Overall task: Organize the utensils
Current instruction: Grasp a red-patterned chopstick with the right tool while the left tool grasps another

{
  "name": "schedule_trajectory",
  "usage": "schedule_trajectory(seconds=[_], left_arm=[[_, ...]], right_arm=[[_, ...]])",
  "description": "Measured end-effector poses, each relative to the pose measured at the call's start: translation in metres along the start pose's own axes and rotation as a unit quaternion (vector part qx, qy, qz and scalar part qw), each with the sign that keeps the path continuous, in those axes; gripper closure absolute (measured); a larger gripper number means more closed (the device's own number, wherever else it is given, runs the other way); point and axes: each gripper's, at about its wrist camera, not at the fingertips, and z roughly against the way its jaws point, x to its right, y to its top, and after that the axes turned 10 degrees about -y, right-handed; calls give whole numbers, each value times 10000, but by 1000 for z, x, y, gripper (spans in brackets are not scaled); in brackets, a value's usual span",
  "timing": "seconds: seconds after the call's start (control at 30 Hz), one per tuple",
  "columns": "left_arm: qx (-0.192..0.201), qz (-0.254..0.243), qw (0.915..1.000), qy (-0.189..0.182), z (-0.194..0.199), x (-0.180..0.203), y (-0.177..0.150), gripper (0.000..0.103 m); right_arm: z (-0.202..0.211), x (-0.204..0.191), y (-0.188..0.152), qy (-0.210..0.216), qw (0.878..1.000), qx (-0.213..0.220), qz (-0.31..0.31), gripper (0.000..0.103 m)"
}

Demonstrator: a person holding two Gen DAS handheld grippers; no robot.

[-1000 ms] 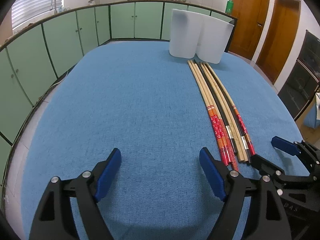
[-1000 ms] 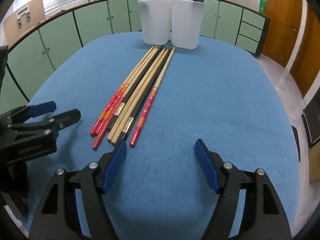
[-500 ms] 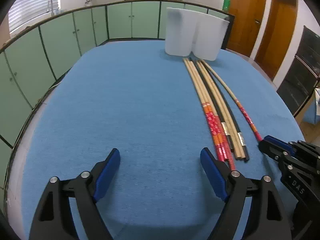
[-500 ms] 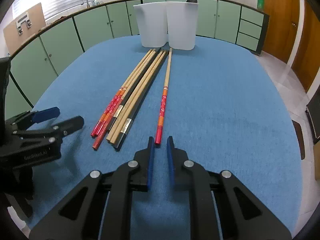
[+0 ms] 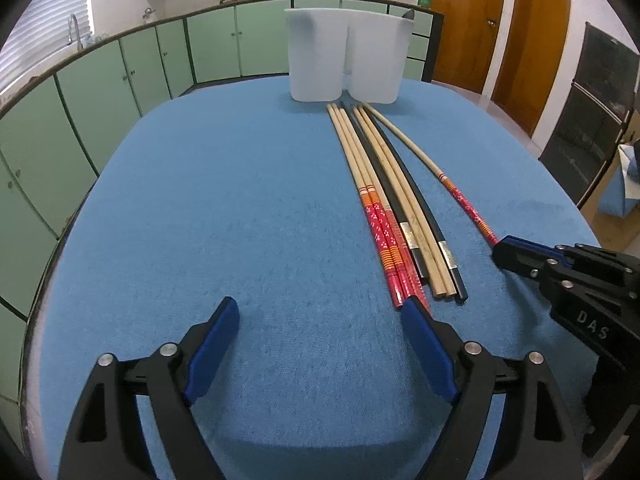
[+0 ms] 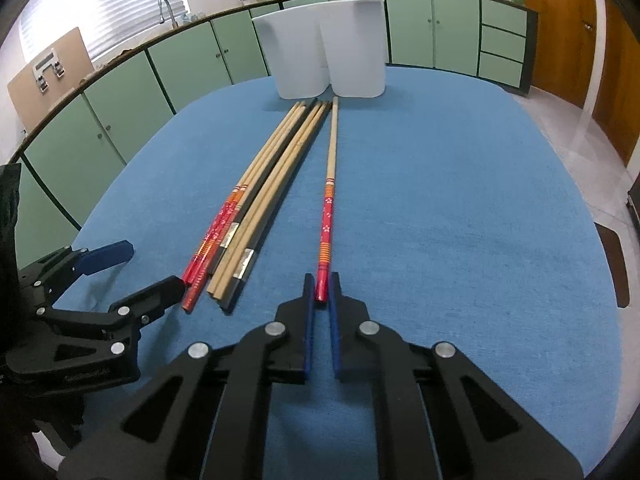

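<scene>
Several long chopsticks (image 5: 400, 208) (image 6: 260, 200), some plain wood, some black, some red-handled, lie bundled on the blue tablecloth, pointing at two white containers (image 5: 316, 60) (image 6: 354, 52). One red-handled chopstick (image 6: 329, 200) (image 5: 452, 188) lies apart on the bundle's right side. My right gripper (image 6: 321, 284) (image 5: 516, 252) is shut on its red end. My left gripper (image 5: 320, 312) (image 6: 136, 276) stands open just short of the bundle's near ends, its right pad (image 5: 416, 320) beside the red handles and nothing between its fingers.
The blue-covered table (image 5: 200, 200) has rounded edges. Green cabinets (image 5: 120, 92) ring the room on the left and back. Wooden doors (image 5: 536, 40) stand at the right. The two grippers sit close together at the near end of the chopsticks.
My right gripper has gone from wide open to shut on the red end of the rightmost chopstick, which now lies apart from the bundle. My left gripper drifted toward the bundle's near ends.
</scene>
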Motion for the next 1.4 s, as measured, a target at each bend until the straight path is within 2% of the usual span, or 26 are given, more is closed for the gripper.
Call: schedule_trajectory(seconds=[0.13,0.23,0.43,0.8,0.9,0.97,1.03,1.17,1.4], left_arm=[[-27,-32,10000,-21,-2,3,2,20],[-53,-140,9998,103,-4,5,2,18],[8,197,9993,329,2,-19,1,18],[53,171,9995,263,-5,-17,6,23],[105,97,9996,238,-4,-13,7,39],[137,43,9997,202,-3,-8,6,59],[168,50,9998,111,-1,-2,4,73],[186,-46,9997,145,-2,10,2,94],[247,165,9995,47,1,10,3,97]], right_arm=[[-1,0,0,-12,10000,2,13,97],[0,-2,-1,-40,10000,10,40,97],[2,-1,-3,-95,9999,29,132,97],[-2,0,1,-28,10000,8,92,95],[-3,1,1,-1,10000,4,85,95],[-3,1,1,-9,10000,11,90,95],[-3,1,1,-29,9999,15,100,96],[-2,-1,0,-94,9999,30,140,97],[2,3,1,-40,9999,91,27,97]])
